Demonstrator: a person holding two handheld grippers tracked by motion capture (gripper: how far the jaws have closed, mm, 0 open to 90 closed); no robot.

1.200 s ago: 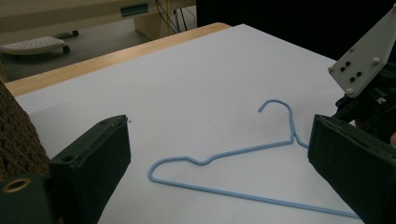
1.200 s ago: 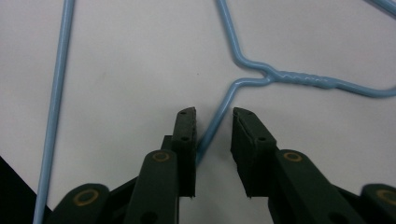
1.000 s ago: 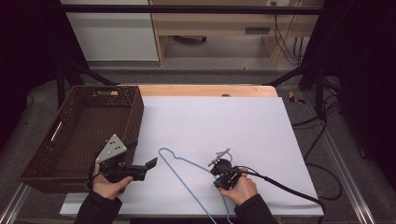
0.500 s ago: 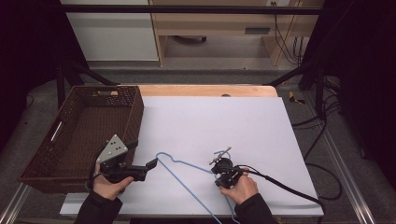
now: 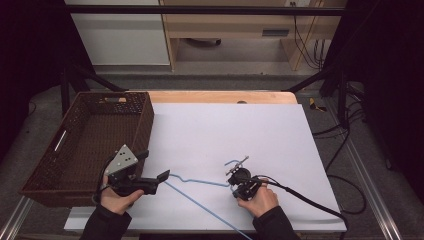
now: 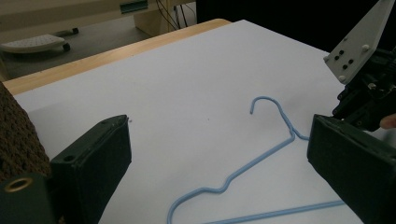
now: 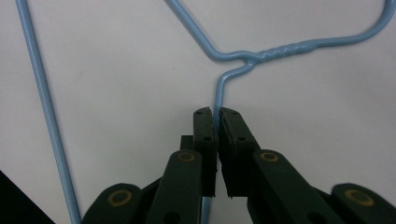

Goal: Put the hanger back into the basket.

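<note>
Since the earlier frames almost nothing on the desk (image 5: pixel 300 150) has shifted: both hands sit where they were in the lower part of the high view, and the one change is at the right gripper (image 5: pixel 239 183), whose jaws have just been closing with the wire of the blue hanger (image 5: pixel 200 181) between them. In the right gripper view that gripper (image 7: pixel 216 122) now pinches the hanger (image 7: pixel 243 58) on the straight run of wire just below the twisted neck, the two black pads pressed together on the wire. The hanger lies flat on the white desk sheet, low and centre in the high view, its hook curling up beside the right gripper and its long bottom bar slanting down toward the bottom edge of the frame. The left gripper (image 5: pixel 159 179) is held near the hanger's shoulder bend at lower left, just beside the brown woven basket (image 5: pixel 90 150) but apart from the wire; in the left gripper view its jaws stand spread wide, with the hanger (image 6: pixel 261 161) lying on the desk between and beyond them, untouched.
</note>
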